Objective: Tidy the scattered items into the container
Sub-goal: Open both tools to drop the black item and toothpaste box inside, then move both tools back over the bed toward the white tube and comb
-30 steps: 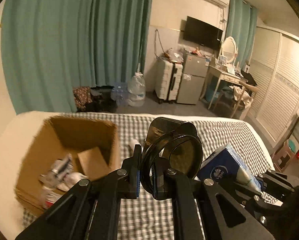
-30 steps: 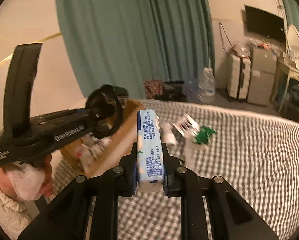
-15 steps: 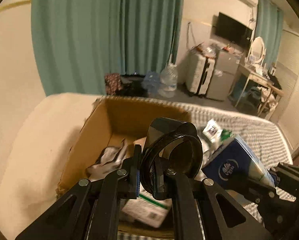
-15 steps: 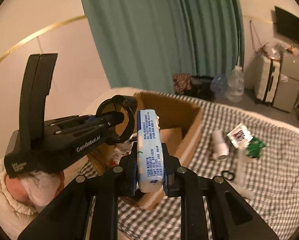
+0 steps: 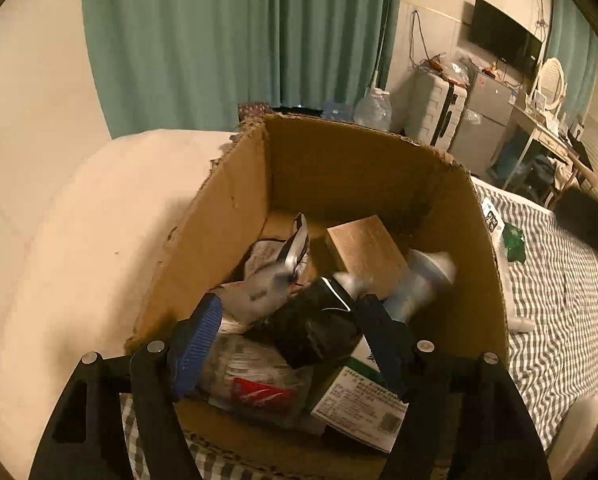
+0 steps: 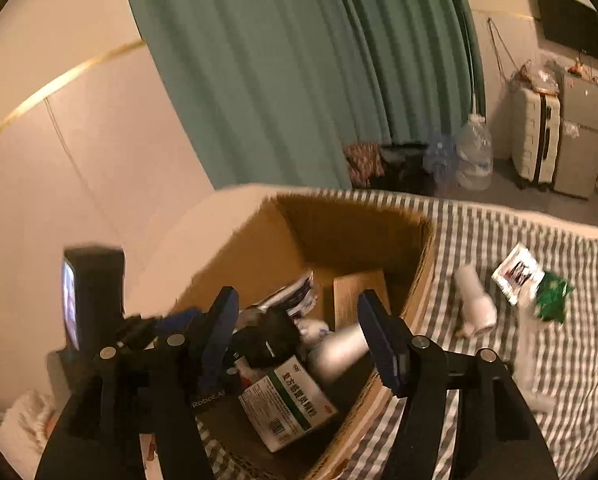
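Both releases are made above the cardboard box (image 5: pixel 235 216). The jaws of the left gripper (image 5: pixel 287 344) and right gripper (image 6: pixel 299 340) have just been opening and stand apart, empty. The dark round case (image 5: pixel 315 328) lies inside among the packets. Retraction is best made straight upward, clear of the box walls.

Teal curtains (image 5: pixel 235 40) hang along the far wall. On the floor beneath stand a large water jug (image 6: pixel 475 154) and a pale suitcase (image 6: pixel 535 140) beside a small grey fridge (image 5: pixel 485 120). A dark television (image 5: pixel 505 42) is mounted above.
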{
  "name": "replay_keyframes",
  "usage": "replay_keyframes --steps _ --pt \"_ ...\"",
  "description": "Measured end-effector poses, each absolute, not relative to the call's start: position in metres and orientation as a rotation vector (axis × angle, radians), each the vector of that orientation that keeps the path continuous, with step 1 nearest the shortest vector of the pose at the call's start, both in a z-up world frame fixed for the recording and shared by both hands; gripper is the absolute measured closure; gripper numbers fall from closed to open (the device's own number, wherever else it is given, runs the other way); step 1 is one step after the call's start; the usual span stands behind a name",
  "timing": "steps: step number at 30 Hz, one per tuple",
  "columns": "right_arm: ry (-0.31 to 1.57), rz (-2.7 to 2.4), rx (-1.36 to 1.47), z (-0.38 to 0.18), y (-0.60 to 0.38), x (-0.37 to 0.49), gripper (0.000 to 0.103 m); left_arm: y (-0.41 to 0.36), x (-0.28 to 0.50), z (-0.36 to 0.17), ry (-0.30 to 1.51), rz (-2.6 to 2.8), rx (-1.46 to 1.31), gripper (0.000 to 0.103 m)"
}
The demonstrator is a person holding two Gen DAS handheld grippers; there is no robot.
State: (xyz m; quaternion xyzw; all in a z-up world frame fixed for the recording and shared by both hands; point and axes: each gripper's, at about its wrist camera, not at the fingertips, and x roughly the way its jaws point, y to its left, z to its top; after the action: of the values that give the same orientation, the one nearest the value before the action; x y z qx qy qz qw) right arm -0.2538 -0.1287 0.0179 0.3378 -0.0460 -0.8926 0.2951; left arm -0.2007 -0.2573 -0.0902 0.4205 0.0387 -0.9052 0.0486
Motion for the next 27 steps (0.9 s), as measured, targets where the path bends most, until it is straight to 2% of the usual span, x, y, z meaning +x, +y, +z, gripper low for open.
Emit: replay_keyframes --steps 8,10,14,21,24,27 --pt "-0.087 -2.576 0.855 0.033 -0.027 -0.230 0.040 -0.217 -0.176 -0.058 0.055 -2.855 1.185 0.019" --pt "-0.127 -2.615 0.883 0.030 0.006 -0.225 0.040 -0.191 -0.166 -0.048 0.042 -2.912 1.158 0.011" --pt "-0.253 -2.674 0.941 0.018 0.073 -0.218 0.040 -0.130 -0.153 -0.044 0.047 -3.023 1.153 0.010" --pt "-0.337 -2.721 0.968 -0.005 0.137 -0.207 0.038 -0.037 -0.155 -0.087 -0.029 -3.058 1.265 0.010" --pt "-0.350 -2.698 0.991 -0.022 0.152 -0.209 0.030 -0.012 -0.166 -0.117 -0.049 -3.010 1.344 0.010" --pt "-0.391 -2.694 1.017 -0.042 0.166 -0.215 0.029 0.001 -0.175 -0.143 -0.072 -2.976 1.399 0.010"
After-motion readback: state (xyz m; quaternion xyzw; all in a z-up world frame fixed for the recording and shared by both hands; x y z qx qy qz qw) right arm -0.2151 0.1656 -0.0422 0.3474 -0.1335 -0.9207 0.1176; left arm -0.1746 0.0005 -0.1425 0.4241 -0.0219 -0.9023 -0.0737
